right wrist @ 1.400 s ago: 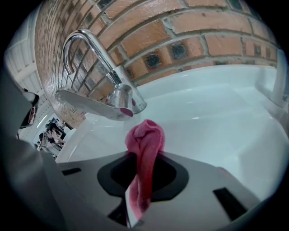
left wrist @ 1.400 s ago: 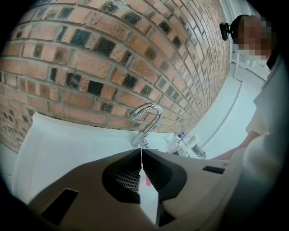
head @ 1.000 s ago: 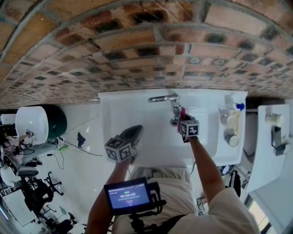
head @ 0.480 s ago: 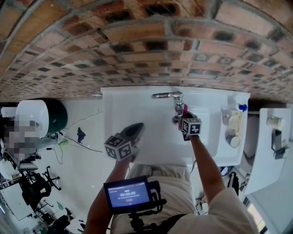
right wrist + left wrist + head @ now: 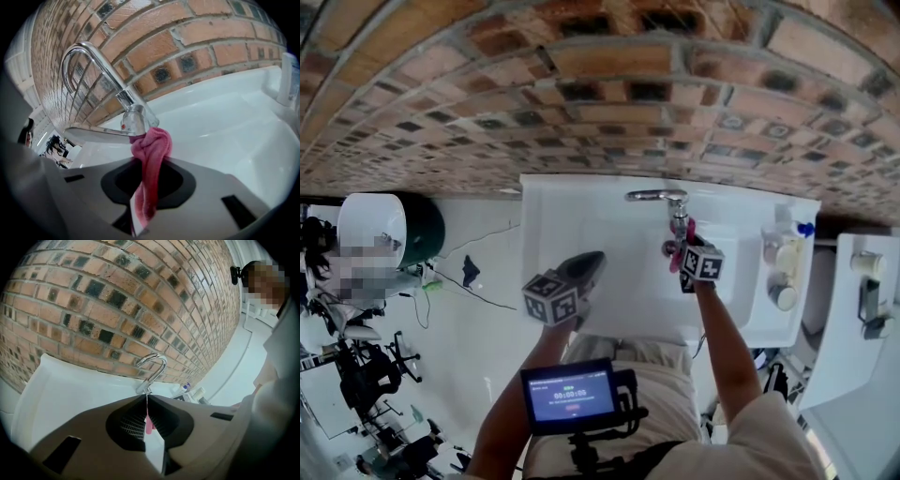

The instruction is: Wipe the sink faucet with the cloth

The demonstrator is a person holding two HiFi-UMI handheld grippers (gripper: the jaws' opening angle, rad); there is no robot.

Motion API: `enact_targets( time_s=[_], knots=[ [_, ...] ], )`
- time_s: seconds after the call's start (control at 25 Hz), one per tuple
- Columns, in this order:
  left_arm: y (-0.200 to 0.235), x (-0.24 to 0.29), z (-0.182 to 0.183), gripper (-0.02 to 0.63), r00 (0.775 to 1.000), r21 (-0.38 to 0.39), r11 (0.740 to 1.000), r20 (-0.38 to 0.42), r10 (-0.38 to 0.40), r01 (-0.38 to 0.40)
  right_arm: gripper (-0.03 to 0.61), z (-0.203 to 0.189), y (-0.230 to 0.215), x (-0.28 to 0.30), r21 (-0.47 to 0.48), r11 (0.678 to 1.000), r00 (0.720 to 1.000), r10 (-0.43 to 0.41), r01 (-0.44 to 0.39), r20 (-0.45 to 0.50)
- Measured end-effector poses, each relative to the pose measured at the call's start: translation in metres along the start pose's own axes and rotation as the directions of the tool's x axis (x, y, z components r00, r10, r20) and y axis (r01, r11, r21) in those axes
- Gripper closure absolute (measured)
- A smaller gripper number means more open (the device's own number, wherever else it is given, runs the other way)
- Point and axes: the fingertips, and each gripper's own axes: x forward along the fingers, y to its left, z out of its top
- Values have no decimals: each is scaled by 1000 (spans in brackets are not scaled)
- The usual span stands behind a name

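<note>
The chrome faucet (image 5: 656,197) arches over the white sink (image 5: 581,211), with its base (image 5: 135,118) by the brick wall. My right gripper (image 5: 684,255) is shut on a pink cloth (image 5: 151,151). The cloth's bunched end presses against the faucet base just below the lever. My left gripper (image 5: 591,262) hovers over the basin to the left of the faucet, apart from it. Its jaws are shut with nothing in them, and they point toward the faucet (image 5: 152,369).
Bottles (image 5: 780,255) stand on the sink's right ledge; one white bottle (image 5: 288,77) shows at the right. A second white basin (image 5: 862,309) lies further right. A brick wall (image 5: 600,94) rises behind the sink. A round white fixture (image 5: 370,234) and cables lie to the left.
The head view has drifted a little. My right gripper stays at the faucet base with the cloth, and my left gripper holds its place over the basin.
</note>
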Motion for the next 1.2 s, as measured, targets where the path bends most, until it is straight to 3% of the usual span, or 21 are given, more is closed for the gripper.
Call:
enact_targets(
  time_s=[1.2],
  knots=[
    [4,-24,-6,620,1000,10,1000,14,10,-10,497,0,13,-20,82,997,999,3,-6,40]
  ],
)
